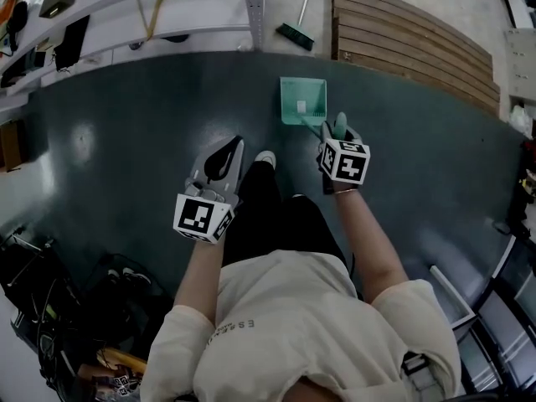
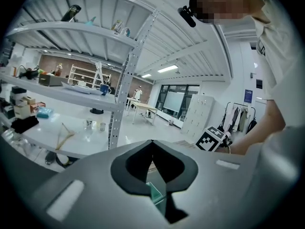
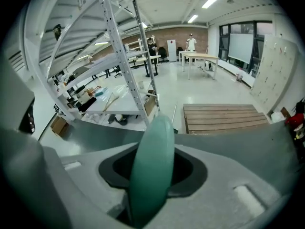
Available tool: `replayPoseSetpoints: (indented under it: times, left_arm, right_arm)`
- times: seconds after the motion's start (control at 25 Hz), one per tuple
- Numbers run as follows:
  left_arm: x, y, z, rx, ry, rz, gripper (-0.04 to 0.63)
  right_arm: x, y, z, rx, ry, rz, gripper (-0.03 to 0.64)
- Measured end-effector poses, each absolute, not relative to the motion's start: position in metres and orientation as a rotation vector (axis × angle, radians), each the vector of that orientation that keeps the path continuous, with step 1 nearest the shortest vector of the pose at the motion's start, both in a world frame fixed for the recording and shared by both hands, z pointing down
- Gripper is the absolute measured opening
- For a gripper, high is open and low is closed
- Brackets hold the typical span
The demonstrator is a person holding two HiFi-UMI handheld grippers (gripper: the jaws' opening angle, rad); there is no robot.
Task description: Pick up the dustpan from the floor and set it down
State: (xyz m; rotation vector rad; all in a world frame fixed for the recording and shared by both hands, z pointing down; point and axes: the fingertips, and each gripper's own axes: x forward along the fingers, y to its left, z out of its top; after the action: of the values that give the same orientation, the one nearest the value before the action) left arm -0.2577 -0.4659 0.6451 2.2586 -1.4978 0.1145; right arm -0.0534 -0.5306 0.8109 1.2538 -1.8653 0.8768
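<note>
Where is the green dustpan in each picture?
Head view: the green plastic dustpan sits on the dark floor, upper middle.
Left gripper view: only a green sliver of it shows, low centre.
Right gripper view: its green handle fills the lower centre.
Shared landmark: the white metal shelf rack.

A teal dustpan [image 1: 303,100] rests on the dark floor [image 1: 126,141], mouth turned away from the person, its rounded handle [image 1: 339,125] slanting upward.

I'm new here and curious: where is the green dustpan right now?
In the head view, the dustpan lies on the dark floor right of centre, its handle between the right gripper's jaws, the wooden pallet just beyond.
</note>
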Motion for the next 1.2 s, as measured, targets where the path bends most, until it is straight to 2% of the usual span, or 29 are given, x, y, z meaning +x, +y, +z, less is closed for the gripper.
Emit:
replayPoseSetpoints:
  times: [0.08, 0.12, 0.44, 0.52, 0.68, 0.88, 1.2]
  left_arm:
    - [-0.258, -0.461, 0.640, 2.247, -1.503, 0.085, 0.017]
    - [-0.256, -0.458, 0.635, 2.240, -1.503, 0.069, 0.017]
    - [-0.232, -0.429, 0.549, 2.273, -1.531, -0.012, 0.017]
    - [-0.222, -0.417, 0.518, 2.307, -1.539, -0.047, 0.017]
    - [-0.195, -0.389, 0.462, 2.393, -1.567, -0.100, 0.017]
    - [-0.163, -0.330, 0.426, 2.428, -1.643, -0.107, 0.017]
    - [-0.140, -0.237, 0.444, 2.339, -1.742, -0.080, 0.017]
  right_arm:
    - [-0.056, -0.528, 0.808, 1.240, -1.864, 0.885, 0.247]
    - [-0.054, -0.528, 0.800, 1.253, -1.874, 0.876, 0.267]
    - [0.000, -0.515, 0.648, 1.450, -2.087, 0.726, 0.265]
    - [0.011, -0.496, 0.603, 1.444, -2.184, 0.687, 0.231]
    - [0.045, -0.456, 0.525, 1.520, -2.295, 0.477, -0.006]
    - [0.064, -0.392, 0.490, 1.455, -2.414, 0.428, -0.006]
    - [0.081, -0.304, 0.507, 1.260, -2.467, 0.543, -0.006]
